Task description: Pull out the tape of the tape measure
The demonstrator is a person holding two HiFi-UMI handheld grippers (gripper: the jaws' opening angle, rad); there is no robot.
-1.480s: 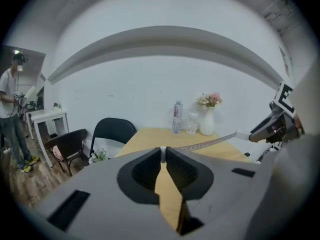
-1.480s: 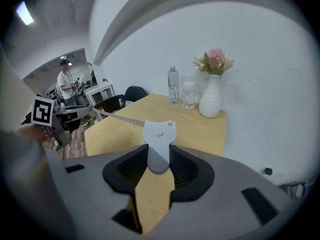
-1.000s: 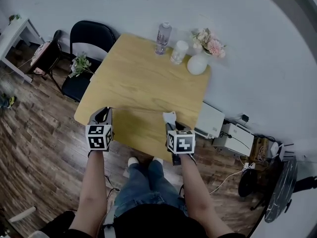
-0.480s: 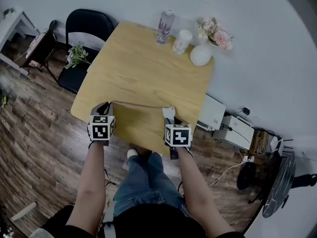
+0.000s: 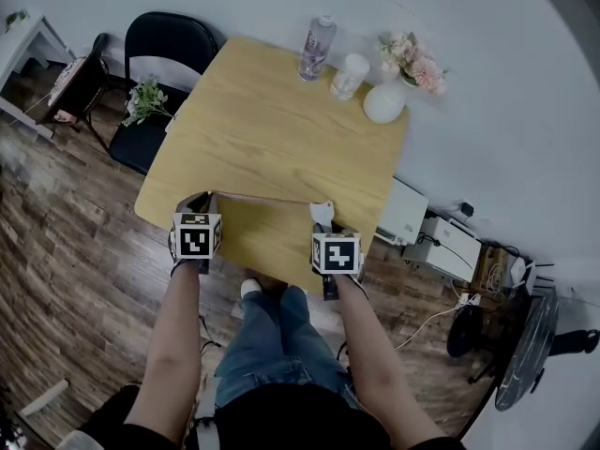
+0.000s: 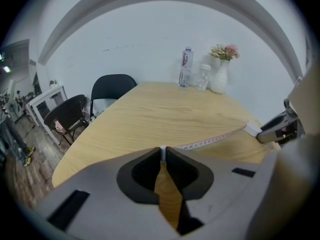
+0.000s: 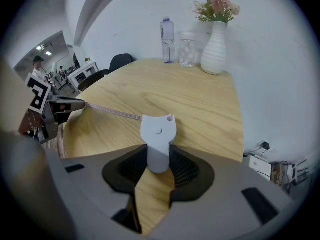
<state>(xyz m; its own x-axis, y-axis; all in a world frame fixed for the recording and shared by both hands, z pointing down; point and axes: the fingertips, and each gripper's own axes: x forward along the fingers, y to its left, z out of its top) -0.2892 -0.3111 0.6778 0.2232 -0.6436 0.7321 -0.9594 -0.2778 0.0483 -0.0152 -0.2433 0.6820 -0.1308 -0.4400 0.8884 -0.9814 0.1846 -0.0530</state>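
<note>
2 kinds of print show, neither readable: fine numerals along the tape (image 6: 212,141) and a label on the bottle (image 5: 317,45), both too small to make out; each gripper's cube carries black-and-white square markers. At the left, the left gripper (image 6: 161,153) has its jaws almost together, pinching the white end of the tape; from there the tape runs straight across the near part of the table (image 5: 262,129) to the white tape measure (image 7: 158,132); the right gripper (image 7: 159,160) clamps it with jaws partly apart, a pad pressed to each of its 2 sides.

3 containers stand in a row at the table's far edge, well apart from the tape: the clear capped bottle, contents not discernible; a translucent jar (image 5: 348,76), contents unclear; a round white vase (image 5: 384,102) holding pink flowers (image 5: 412,62).

Left of the table, a dark chair with a cushion (image 5: 80,82), a bunch of greenery (image 5: 142,103) and a black chair (image 5: 169,52) stand on the wooden floor (image 5: 75,242); right of the table sit white boxes (image 5: 405,216) against the wall.
</note>
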